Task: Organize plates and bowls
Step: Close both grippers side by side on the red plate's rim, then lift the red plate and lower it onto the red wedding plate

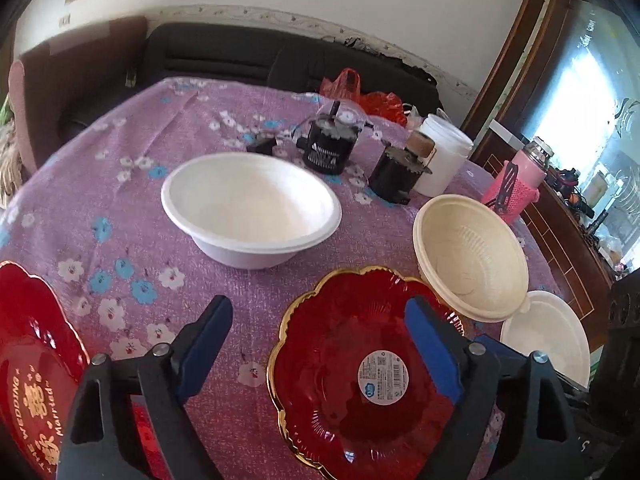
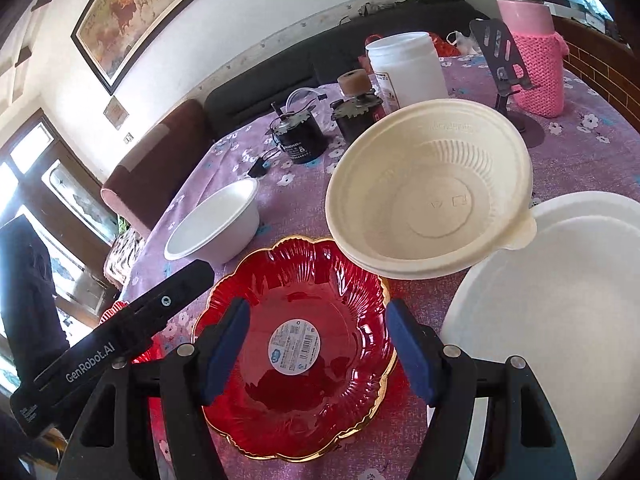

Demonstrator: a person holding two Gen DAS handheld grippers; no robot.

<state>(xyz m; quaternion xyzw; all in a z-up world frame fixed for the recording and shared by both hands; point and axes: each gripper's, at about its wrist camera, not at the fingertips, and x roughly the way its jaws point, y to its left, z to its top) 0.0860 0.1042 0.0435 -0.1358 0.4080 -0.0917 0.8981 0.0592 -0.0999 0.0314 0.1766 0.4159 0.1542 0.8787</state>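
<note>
A red gold-rimmed flower-shaped plate [image 1: 360, 368] with a round sticker lies on the purple tablecloth; it also shows in the right wrist view [image 2: 296, 344]. A cream bowl [image 1: 472, 256] leans on its far right edge, seen too in the right wrist view [image 2: 432, 196]. A white bowl [image 1: 252, 208] stands further back [image 2: 216, 224]. Another white bowl [image 1: 548, 340] sits at the right [image 2: 552, 308]. A second red plate with gold lettering [image 1: 32, 360] lies at the left. My left gripper [image 1: 320, 336] is open and empty above the cloth. My right gripper [image 2: 316, 344] is open and empty over the flower plate.
Two black motors [image 1: 328, 144] [image 1: 396, 176], a white jar [image 1: 444, 152], a pink knitted bottle [image 1: 520, 184] and a red plastic bag [image 1: 360, 96] stand at the table's far side. A dark sofa [image 1: 240, 52] is behind. The left gripper's body [image 2: 112, 344] lies left of the right gripper.
</note>
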